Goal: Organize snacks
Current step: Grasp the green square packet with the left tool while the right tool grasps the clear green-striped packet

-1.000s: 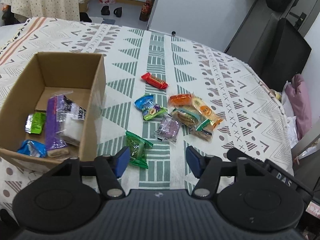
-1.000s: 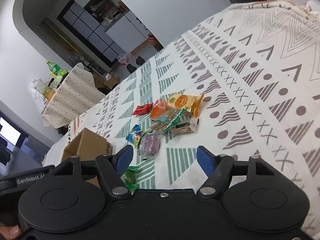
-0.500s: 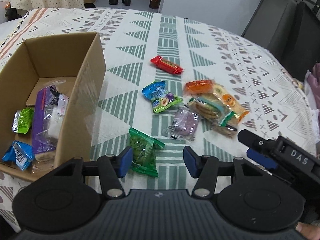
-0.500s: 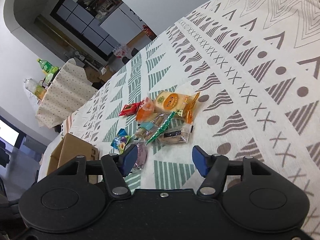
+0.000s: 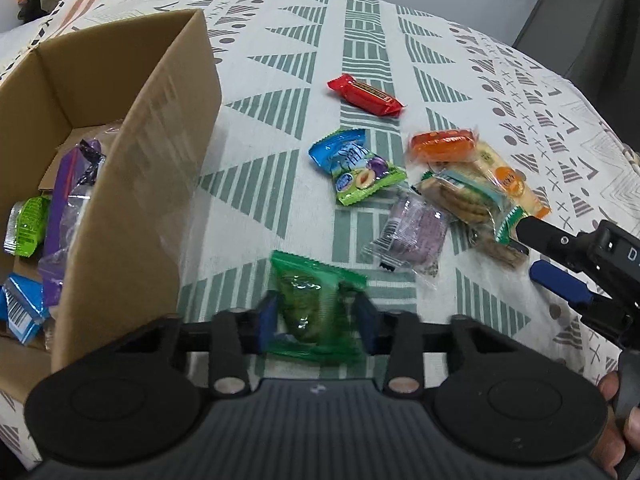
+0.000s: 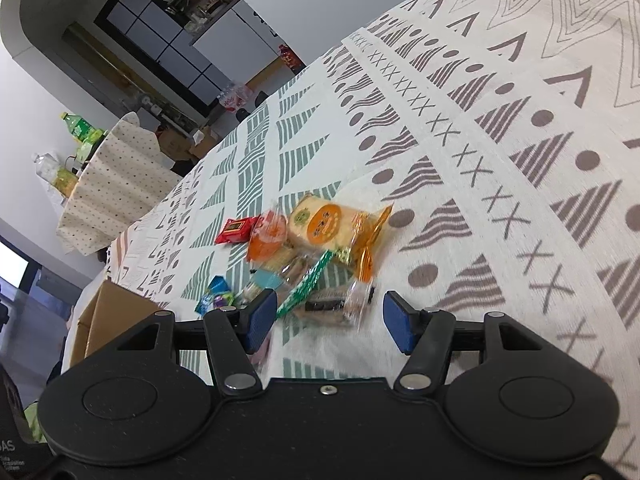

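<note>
Snacks are scattered over the patterned cloth on your bench (image 5: 280,60), and your left claw (image 5: 316,322) has its blue pads pressed against both sides of the green packet (image 5: 316,308) at the bottom centre of the left wrist frame, so it is clamped on that packet, which looks blurred. At the left of that frame stands the cardboard box (image 5: 136,184), open at the top, with a purple packet (image 5: 64,200), a small green one (image 5: 26,226) and a blue one (image 5: 22,310) already lying inside. Above your claw, mid-frame, sits the blue-and-green fruit packet (image 5: 354,170); further up lies the red bar (image 5: 364,94). To the right you have the orange packet (image 5: 442,146), the biscuit packs (image 5: 464,200) beside it, and the pale purple packet (image 5: 412,232) just below them. Your right claw (image 6: 330,320) shows at the bottom centre of its own frame with its pads well apart, wide open and holding nothing, right up against the clear biscuit wrapper (image 6: 332,304) at the near edge of the pile. The round orange-labelled pack (image 6: 320,224) sits above it in that frame.
</note>
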`<state>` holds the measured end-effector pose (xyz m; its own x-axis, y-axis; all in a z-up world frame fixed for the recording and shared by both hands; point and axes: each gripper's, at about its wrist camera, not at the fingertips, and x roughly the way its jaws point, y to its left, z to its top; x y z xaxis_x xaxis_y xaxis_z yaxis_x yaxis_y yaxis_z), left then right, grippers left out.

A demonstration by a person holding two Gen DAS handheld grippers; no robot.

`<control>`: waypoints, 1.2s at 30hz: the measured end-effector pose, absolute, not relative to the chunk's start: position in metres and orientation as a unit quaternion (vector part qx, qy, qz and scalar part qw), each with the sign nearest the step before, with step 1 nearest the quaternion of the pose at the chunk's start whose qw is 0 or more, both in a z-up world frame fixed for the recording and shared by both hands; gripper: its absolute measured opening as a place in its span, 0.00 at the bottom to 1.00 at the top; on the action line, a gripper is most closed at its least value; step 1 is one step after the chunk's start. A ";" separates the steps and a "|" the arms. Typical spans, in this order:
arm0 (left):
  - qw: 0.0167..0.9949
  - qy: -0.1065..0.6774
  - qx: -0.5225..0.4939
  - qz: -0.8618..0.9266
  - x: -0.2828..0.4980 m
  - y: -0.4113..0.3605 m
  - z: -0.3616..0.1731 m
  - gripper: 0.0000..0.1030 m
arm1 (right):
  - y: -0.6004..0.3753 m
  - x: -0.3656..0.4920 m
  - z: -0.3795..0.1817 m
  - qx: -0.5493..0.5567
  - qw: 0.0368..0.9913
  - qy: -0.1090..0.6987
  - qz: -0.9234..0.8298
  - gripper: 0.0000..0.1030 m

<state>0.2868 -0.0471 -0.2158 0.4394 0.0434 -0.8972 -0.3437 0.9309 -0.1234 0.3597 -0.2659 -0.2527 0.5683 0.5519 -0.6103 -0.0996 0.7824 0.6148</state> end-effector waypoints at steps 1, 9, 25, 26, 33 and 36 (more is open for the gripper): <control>0.836 0.516 -0.147 0.116 0.288 -0.046 -0.216 0.31 | -0.265 0.362 -0.253 0.267 0.845 0.421 0.193 0.58; 0.836 0.514 -0.155 0.113 0.290 -0.044 -0.213 0.26 | -0.265 0.378 -0.258 0.279 0.843 0.416 0.196 0.47; 0.843 0.500 -0.170 0.106 0.275 -0.040 -0.198 0.26 | -0.229 0.345 -0.248 0.166 0.844 0.443 0.254 0.36; 0.843 0.499 -0.171 0.106 0.274 -0.039 -0.196 0.26 | -0.225 0.344 -0.247 0.157 0.844 0.443 0.259 0.36; 0.846 0.492 -0.176 0.104 0.266 -0.038 -0.186 0.26 | -0.211 0.332 -0.242 0.107 0.844 0.447 0.276 0.17; 0.850 0.485 -0.179 0.101 0.261 -0.037 -0.179 0.26 | -0.215 0.321 -0.234 0.118 0.844 0.445 0.275 0.17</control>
